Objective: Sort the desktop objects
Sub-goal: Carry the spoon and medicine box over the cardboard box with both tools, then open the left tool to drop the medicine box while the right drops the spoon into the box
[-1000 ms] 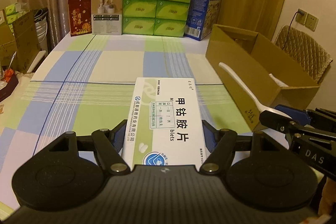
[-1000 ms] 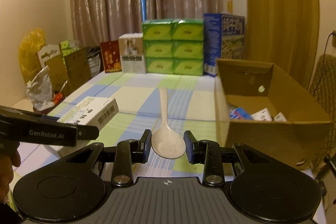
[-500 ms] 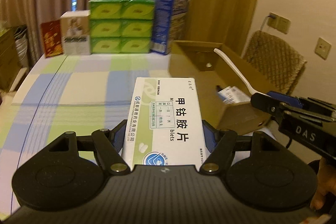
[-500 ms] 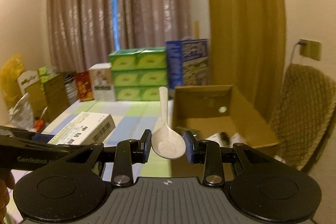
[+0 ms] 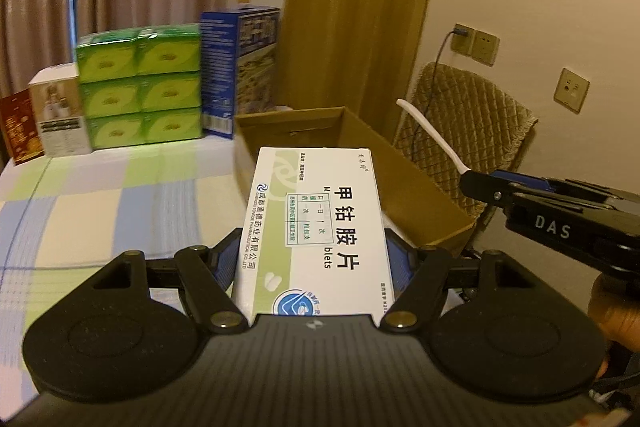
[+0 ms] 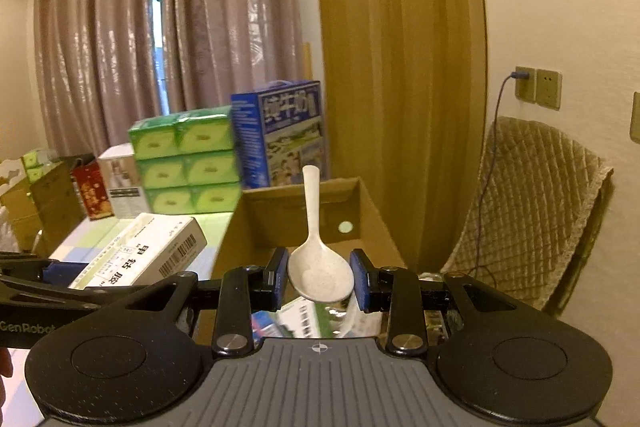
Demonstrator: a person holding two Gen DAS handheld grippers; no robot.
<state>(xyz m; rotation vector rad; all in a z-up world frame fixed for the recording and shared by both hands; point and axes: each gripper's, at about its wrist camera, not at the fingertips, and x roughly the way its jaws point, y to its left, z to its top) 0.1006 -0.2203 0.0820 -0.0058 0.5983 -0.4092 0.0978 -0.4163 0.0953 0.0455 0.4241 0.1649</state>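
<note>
My left gripper (image 5: 316, 259) is shut on a white and green medicine box (image 5: 316, 223) and holds it in the air, its far end over the near rim of the open cardboard box (image 5: 420, 187). My right gripper (image 6: 320, 283) is shut on the bowl of a white rice spoon (image 6: 318, 267), handle pointing up and away, above the cardboard box (image 6: 288, 211). Several small packages lie in that box. The spoon handle (image 5: 432, 131) and right gripper also show in the left wrist view, the medicine box (image 6: 140, 251) in the right wrist view.
The table has a checked cloth (image 5: 100, 203). At its far end stand green tissue packs (image 5: 140, 91), a blue carton (image 5: 240, 67), a white box (image 5: 60, 115) and a red packet (image 5: 18, 131). A padded chair (image 6: 532, 211) stands to the right by the wall.
Both grippers have swung to the right and lifted, each still holding its object. The cardboard box has moved from the right side of both views to the centre, under the spoon and medicine box.
</note>
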